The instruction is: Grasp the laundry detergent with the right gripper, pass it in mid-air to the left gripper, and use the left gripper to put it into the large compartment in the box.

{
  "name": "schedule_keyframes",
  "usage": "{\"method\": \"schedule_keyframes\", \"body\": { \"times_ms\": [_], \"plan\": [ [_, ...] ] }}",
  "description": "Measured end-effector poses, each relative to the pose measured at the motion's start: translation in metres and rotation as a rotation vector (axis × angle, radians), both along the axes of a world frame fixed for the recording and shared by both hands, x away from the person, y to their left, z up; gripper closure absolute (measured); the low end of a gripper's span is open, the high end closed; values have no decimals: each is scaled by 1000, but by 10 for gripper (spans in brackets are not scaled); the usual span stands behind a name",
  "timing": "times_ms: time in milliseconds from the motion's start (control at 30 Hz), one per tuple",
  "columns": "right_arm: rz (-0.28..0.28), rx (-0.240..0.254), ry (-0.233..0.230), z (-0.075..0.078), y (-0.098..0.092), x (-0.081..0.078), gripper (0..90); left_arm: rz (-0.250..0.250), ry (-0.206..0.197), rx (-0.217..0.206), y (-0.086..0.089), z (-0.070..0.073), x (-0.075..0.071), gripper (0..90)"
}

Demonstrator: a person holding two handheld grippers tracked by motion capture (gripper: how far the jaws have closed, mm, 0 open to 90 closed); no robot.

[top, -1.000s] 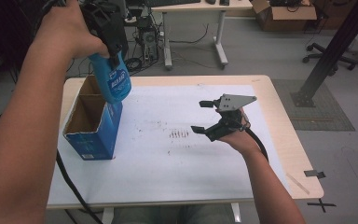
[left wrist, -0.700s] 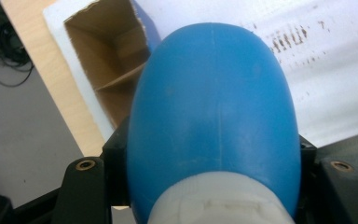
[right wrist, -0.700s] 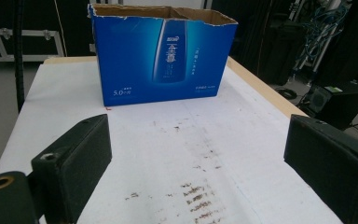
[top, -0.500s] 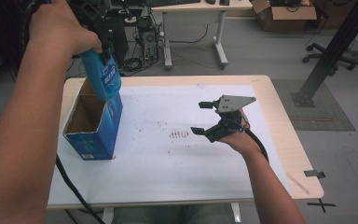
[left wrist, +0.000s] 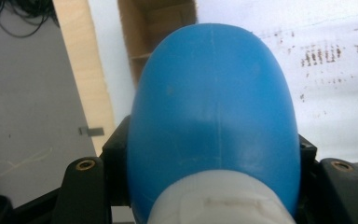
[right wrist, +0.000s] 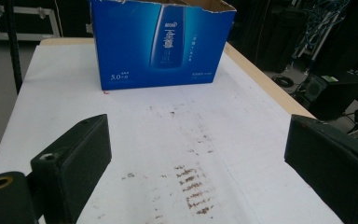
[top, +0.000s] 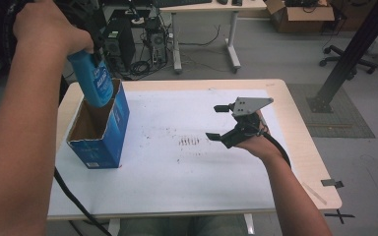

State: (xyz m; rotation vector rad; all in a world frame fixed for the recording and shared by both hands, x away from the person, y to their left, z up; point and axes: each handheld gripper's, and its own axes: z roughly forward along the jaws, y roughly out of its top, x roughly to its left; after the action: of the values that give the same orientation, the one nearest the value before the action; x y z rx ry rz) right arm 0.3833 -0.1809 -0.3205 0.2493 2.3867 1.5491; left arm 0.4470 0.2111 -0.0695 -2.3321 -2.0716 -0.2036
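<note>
A: Where'd we have the blue bottle [top: 94, 79]?

B: Clamped tight in the left gripper [left wrist: 209, 186], w/ its white cap end at the fingers [left wrist: 86, 186] and its body hanging below them, half over the open blue carton [top: 101, 129], its base about level w/ the rim.

A: And the right gripper [top: 219, 123]?

B: Wide open, nothing betw. its fingers [right wrist: 74, 158], parked over the white sheet [top: 177, 172], well apart from the carton.

A: How'd we do it well?

B: We reckoned: keep the bottle upright, centre it on the opening, lower straight, release only once it's seated. The right could've steadied the carton.
</note>
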Motion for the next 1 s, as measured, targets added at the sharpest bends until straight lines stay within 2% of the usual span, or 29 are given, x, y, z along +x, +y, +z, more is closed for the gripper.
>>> {"method": "schedule_keyframes", "body": {
  "times_ms": [133,300,500,1000],
  "plan": [
    [-2,-10,-1,2,-2,-1,72,40,12,-1,7,-4,0,389],
    [-3,-15,-2,3,-5,-3,72,84,9,-27,17,-7,0,389],
    [-2,-24,-3,4,-5,-3,73,114,20,-16,22,-12,0,389],
    [8,-31,-10,6,-3,-5,75,123,47,-5,27,-34,-5,388]
  ]
}}
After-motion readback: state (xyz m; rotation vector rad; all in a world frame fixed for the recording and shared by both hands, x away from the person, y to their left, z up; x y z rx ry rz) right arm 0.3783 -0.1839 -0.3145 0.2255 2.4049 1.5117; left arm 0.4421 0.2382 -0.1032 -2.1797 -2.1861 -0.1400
